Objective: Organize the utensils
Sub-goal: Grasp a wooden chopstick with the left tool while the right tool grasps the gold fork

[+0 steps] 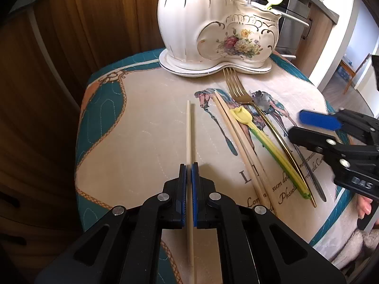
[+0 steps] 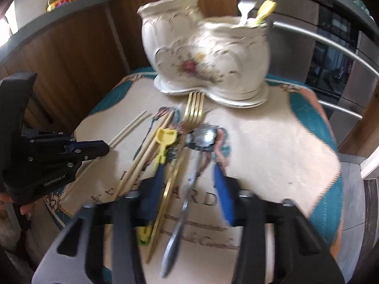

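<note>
My left gripper [image 1: 188, 166] is shut on a pale chopstick [image 1: 188, 130] that lies lengthwise on the cloth; in the right wrist view the left gripper [image 2: 105, 148] is at the left. My right gripper [image 2: 189, 169] hangs open over the utensil pile. The handles of a gold fork [image 2: 195, 108] and a silver spoon [image 2: 203, 137] lie between its fingers, and neither pad touches them. Beside them lie a yellow-green utensil [image 1: 244, 117] and a wooden chopstick pair [image 1: 236, 132]. A white flowered ceramic holder [image 1: 213, 30] stands behind, with a fork and a yellow utensil in its low compartment.
The table [image 1: 142, 118] is small and round under a quilted, teal-bordered cloth. Wooden cabinet fronts [image 1: 83, 23] rise behind and to the left. An oven with steel bar handles [image 2: 331, 49] stands at the right. A person's fingers [image 1: 366, 206] show at the lower right.
</note>
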